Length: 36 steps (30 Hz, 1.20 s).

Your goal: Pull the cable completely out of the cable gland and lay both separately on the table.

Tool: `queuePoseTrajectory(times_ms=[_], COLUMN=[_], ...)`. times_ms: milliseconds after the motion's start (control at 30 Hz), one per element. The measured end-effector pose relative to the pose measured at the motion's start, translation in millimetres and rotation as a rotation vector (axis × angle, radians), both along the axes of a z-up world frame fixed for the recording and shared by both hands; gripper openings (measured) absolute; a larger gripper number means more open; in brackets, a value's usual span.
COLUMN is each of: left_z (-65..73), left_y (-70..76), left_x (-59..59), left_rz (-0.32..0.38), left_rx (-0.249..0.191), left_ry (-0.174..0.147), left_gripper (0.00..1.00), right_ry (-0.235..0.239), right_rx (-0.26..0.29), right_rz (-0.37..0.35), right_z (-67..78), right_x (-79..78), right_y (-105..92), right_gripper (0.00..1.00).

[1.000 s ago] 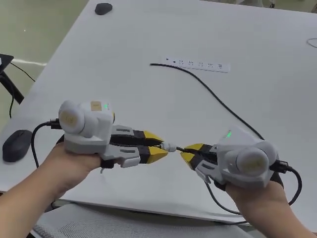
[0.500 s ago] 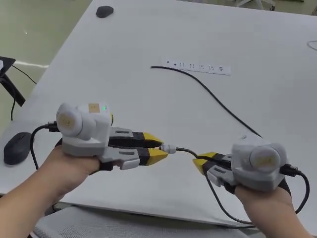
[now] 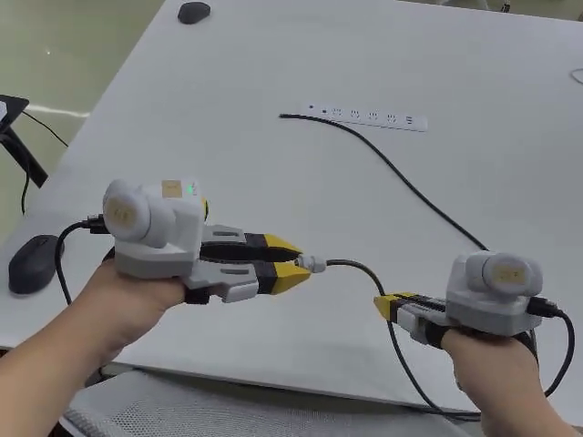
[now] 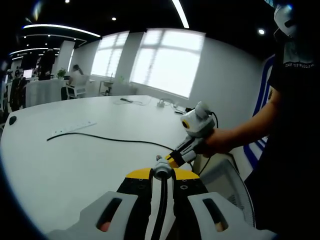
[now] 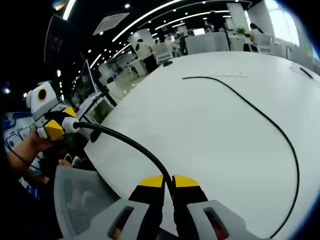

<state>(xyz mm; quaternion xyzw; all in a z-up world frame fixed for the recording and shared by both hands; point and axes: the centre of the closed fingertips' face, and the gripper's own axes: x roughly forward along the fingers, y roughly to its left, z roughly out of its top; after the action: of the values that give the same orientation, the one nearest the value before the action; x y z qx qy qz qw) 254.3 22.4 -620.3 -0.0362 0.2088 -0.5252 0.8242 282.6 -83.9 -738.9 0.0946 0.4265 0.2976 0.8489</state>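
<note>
My left gripper [image 3: 296, 264] is shut on the small white cable gland [image 3: 311, 265], held above the table's front edge. A black cable [image 3: 351, 266] comes out of the gland and curves right and down into my right gripper [image 3: 383, 305], which is shut on it. In the left gripper view the gland [image 4: 161, 166] sits between the yellow tips, with the right gripper [image 4: 175, 157] beyond it. In the right gripper view the cable [image 5: 130, 142] arcs from my closed jaws up to the gland [image 5: 75, 125] in the left gripper [image 5: 55, 129].
A white power strip [image 3: 369, 118] lies mid-table. A long black cable [image 3: 401, 182] runs from beside it toward the right gripper. A dark mouse [image 3: 32, 264] sits at the left edge, another [image 3: 193, 12] at the far end. A mesh chair [image 3: 137, 410] stands below the table's front edge.
My right gripper has moved right and nearer, away from the left one. A longer stretch of black cable now shows between the gland and the right jaws. The left gripper has stayed put.
</note>
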Motion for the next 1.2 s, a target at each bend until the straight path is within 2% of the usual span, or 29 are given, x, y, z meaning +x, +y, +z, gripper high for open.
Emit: queuePoseTrajectory(times_ms=[133,300,467,700,800,867,933,1067,1133,1200], left_z=[0.7,0.2,0.8,2.1,2.3,2.2,2.2,1.2,1.0,-1.6], left_y=[0.3,-0.5,-0.3,-0.1,-0.5,0.3,0.6,0.9,0.9,1.0], left_x=[0.4,-0.1,1.0,3.5,4.3,6.2,7.2,8.9,9.5,10.1], left_rz=[0.001,-0.001,0.002,0.009,0.010,0.017,0.017,0.021,0.024,0.026], left_rx=[-0.003,-0.001,-0.004,-0.007,-0.005,0.000,-0.002,0.003,0.003,0.009], left_ry=[-0.001,-0.001,0.001,0.002,0.002,0.000,0.003,0.004,0.005,0.012], left_gripper=[0.14,0.14,0.14,0.15,0.15,0.15,0.15,0.15,0.15,0.15], right_ry=[0.069,0.087,0.058,0.045,0.024,-0.017,-0.030,-0.062,-0.084,-0.099], right_rx=[0.034,0.040,0.025,0.050,0.033,0.003,-0.019,0.009,0.042,0.043], right_rz=[-0.067,-0.083,-0.066,-0.070,-0.039,-0.008,0.016,0.030,0.044,0.072], right_z=[-10.3,-15.3,-12.6,-10.0,-10.1,-8.4,-7.4,4.8,14.6,22.4], right_x=[-0.6,-2.8,-2.2,-0.6,-0.6,1.0,0.4,4.4,6.8,7.8], right_y=[-8.5,-11.1,-9.8,-11.7,-11.6,-12.3,-12.6,-10.5,-6.7,-2.8], right_gripper=[0.00,0.00,0.01,0.02,0.02,0.03,0.03,0.14,0.15,0.18])
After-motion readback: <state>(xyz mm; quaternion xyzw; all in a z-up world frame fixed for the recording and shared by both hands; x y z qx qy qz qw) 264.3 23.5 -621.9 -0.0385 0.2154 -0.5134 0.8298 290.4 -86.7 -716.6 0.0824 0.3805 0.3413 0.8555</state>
